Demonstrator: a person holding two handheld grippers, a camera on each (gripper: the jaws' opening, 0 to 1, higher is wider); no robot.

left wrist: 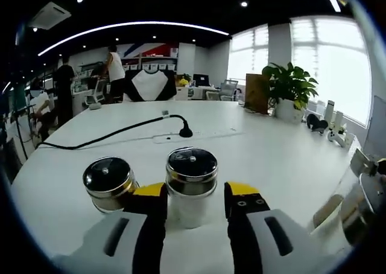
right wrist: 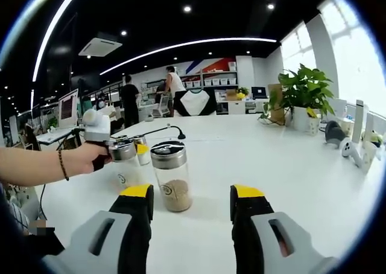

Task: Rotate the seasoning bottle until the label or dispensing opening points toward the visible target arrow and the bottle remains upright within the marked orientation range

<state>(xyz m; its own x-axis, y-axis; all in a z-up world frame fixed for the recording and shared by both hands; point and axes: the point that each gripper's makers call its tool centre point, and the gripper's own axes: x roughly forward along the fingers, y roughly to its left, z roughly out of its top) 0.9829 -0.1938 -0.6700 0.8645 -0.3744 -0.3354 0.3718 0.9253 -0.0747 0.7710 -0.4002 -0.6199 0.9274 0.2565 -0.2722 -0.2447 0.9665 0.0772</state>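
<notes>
White table (left wrist: pixel 271 159), open office, possibly shelving behind.

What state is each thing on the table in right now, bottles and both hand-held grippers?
Left hand-held gripper: jaws on either side of the nearer seasoning bottle, contact unclear.
Nearer seasoning bottle: upright, lid on.
Second seasoning bottle: upright, lid on, beside the first.
Right hand-held gripper: open, holding nothing.
Brown-filled bottle: upright, capped, ahead of the right jaws.
Black cable: lying slack on the table.
</notes>
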